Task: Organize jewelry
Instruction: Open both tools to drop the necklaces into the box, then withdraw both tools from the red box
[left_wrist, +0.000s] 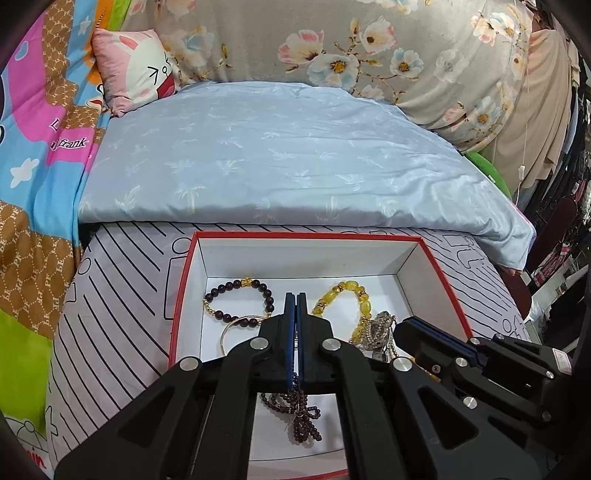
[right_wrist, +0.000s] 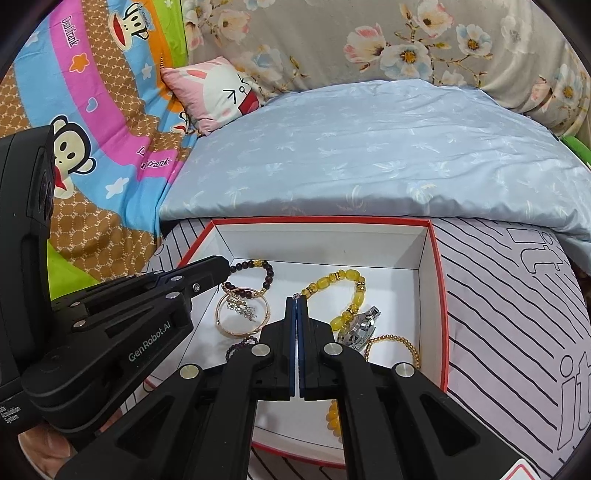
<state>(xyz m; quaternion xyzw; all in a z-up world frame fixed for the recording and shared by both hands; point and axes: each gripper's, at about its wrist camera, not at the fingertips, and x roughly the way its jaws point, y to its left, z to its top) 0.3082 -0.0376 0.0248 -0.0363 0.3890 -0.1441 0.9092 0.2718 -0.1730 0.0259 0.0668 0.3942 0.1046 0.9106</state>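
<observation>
Both grippers hang over an open red-rimmed box (left_wrist: 436, 266) that sits on the striped sheet (left_wrist: 122, 273) of a bed, and nearly all the jewelry in view already lies inside it, so the task looks well along. The left gripper (left_wrist: 295, 299) has its jaws pressed together on a strand of small dark purple beads (left_wrist: 299, 417), which passes up between the blue pads and dangles in loops under them, above the box floor; this piece looks to be the one still waiting to be laid down. Beyond the left jaws and to their left lies a dark bead bracelet (left_wrist: 240, 302) with a thin gold bangle (left_wrist: 236, 328) beside it. The right gripper (right_wrist: 296, 302) also has its jaws closed, and a tiny silver link shows at their tip; I cannot tell whether they hold it. Just right of these jaws lies a yellow bead bracelet (right_wrist: 347, 288), with a silver watch (right_wrist: 360, 325) and a small gold bead bracelet (right_wrist: 399, 343) nearer the right wall. Left of them, a silver chain (right_wrist: 243, 310) rests within the bangle. No jewelry shows on the sheet outside the box. What remains, I judge, is releasing the purple strand and perhaps tidying the pieces that overlap.
</observation>
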